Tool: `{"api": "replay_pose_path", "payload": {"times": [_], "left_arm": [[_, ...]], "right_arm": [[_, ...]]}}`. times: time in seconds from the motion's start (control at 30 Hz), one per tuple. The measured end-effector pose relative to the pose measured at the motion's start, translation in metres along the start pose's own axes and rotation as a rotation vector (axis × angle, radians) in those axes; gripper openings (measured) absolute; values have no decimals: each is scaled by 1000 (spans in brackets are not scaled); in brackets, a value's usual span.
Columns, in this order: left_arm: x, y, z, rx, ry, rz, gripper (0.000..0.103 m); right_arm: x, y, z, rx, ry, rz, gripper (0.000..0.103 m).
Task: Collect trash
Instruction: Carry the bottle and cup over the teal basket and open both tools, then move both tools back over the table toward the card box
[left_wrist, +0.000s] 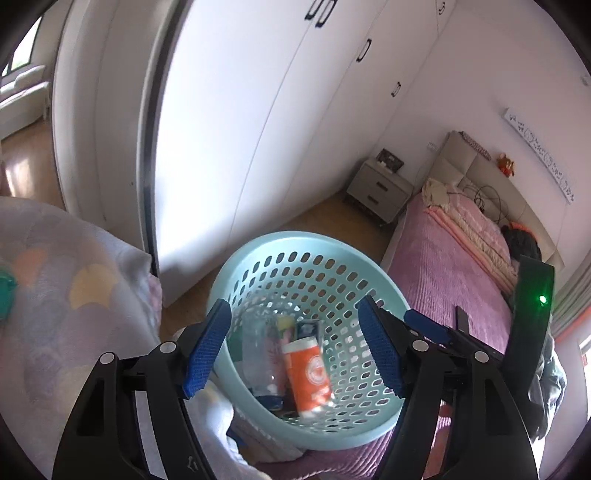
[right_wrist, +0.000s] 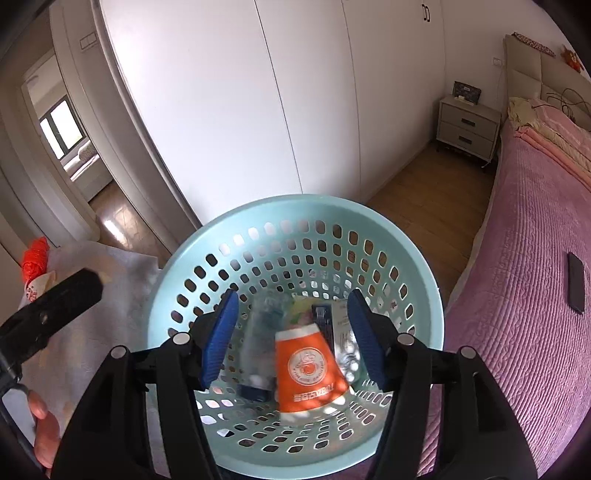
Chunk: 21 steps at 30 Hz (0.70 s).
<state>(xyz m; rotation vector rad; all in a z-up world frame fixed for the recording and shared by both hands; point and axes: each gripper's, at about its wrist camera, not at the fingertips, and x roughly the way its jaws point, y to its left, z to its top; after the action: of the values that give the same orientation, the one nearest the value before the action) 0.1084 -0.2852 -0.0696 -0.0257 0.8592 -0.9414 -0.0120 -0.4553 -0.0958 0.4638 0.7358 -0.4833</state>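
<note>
A tall white wardrobe (right_wrist: 258, 92) stands behind a bed with a pink quilted cover (right_wrist: 517, 277). On the bed edge sits the pale blue perforated plastic basket (right_wrist: 295, 218), holding an orange paper cup (right_wrist: 308, 369), a blurred clear bottle (right_wrist: 260, 339) and a small box (right_wrist: 338, 325). Left gripper (left_wrist: 295, 347) and right gripper (right_wrist: 291, 339) hover above with fingers apart, empty. A black phone (right_wrist: 577, 282) lies nearby.

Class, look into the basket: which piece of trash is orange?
The paper cup with a white round logo, lying in the turquoise basket. The bottle beside it is clear; the carton is dark and white.
</note>
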Motion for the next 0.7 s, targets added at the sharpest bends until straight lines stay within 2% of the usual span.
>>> {"api": "replay_pose_path", "payload": {"times": [0.1, 0.3, 0.47, 0.57, 0.7], "left_arm": [[-17, 3, -3, 9, -25, 10, 69], [-67, 13, -9, 17, -96, 39, 69], [-123, 37, -13, -11, -184, 98, 72], [-161, 62, -18, -52, -246, 163, 74], [-212, 106, -26, -119, -314, 286, 75]], "right_arm": [[-5, 3, 3, -17, -16, 10, 58], [-25, 37, 3, -74, -53, 87, 59], [-46, 85, 2, -162, -108, 147, 70], [-52, 116, 0, -211, -124, 216, 74], [-51, 166, -8, -296, -112, 279, 75]]}}
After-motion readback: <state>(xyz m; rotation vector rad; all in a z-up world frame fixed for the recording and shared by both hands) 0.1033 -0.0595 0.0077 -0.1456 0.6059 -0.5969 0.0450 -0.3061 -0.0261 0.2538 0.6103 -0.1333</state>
